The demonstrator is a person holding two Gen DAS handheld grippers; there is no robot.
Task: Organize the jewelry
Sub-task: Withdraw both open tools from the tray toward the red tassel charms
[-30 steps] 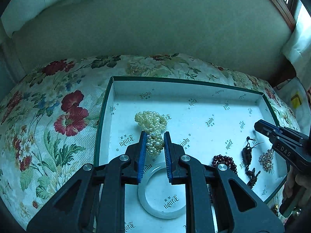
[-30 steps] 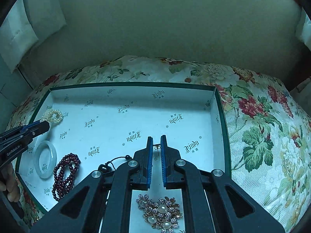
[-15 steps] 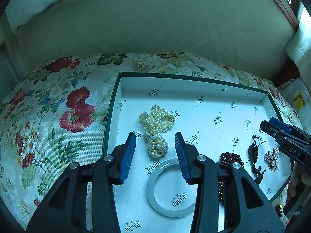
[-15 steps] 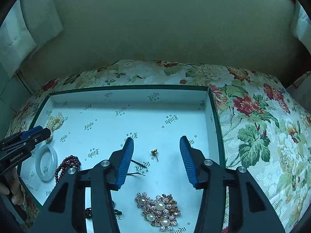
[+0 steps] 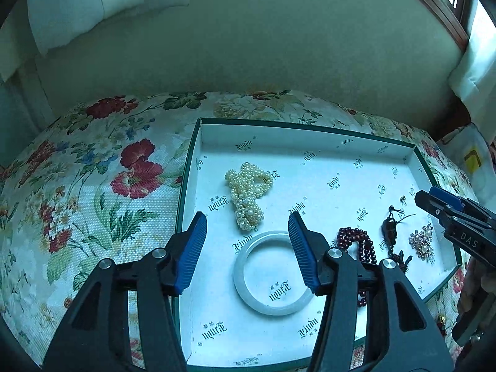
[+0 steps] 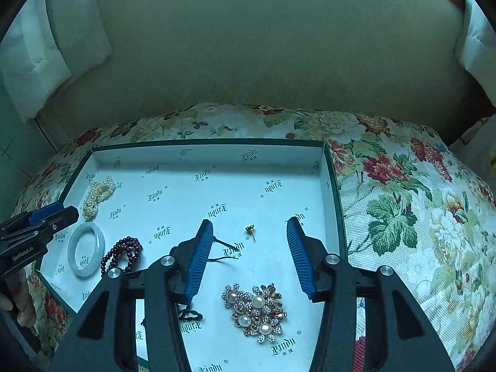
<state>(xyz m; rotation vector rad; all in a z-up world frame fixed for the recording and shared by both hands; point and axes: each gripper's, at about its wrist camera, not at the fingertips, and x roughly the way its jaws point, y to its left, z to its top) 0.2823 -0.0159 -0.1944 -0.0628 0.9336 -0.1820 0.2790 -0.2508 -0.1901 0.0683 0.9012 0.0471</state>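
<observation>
Left gripper (image 5: pixel 247 232), jaws opening with nothing between them, hangs above the pearl strand (image 5: pixel 248 197) and white bangle (image 5: pixel 272 271) in the printed box (image 5: pixel 310 133). Right gripper (image 6: pixel 249 241), jaws spread and empty, hangs over the gold ear stud (image 6: pixel 250 230) and the pearl brooch (image 6: pixel 255 311). Pearls likely limp and light: pinch the bunched end. Bangle likely stiff, slick, breakable: grip across its rim. Stud tiny: take it by the head.

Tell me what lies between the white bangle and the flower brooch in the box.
In the left wrist view, the dark red bead bracelet and then a dark pendant on a cord lie between the white bangle and the flower brooch.
</observation>
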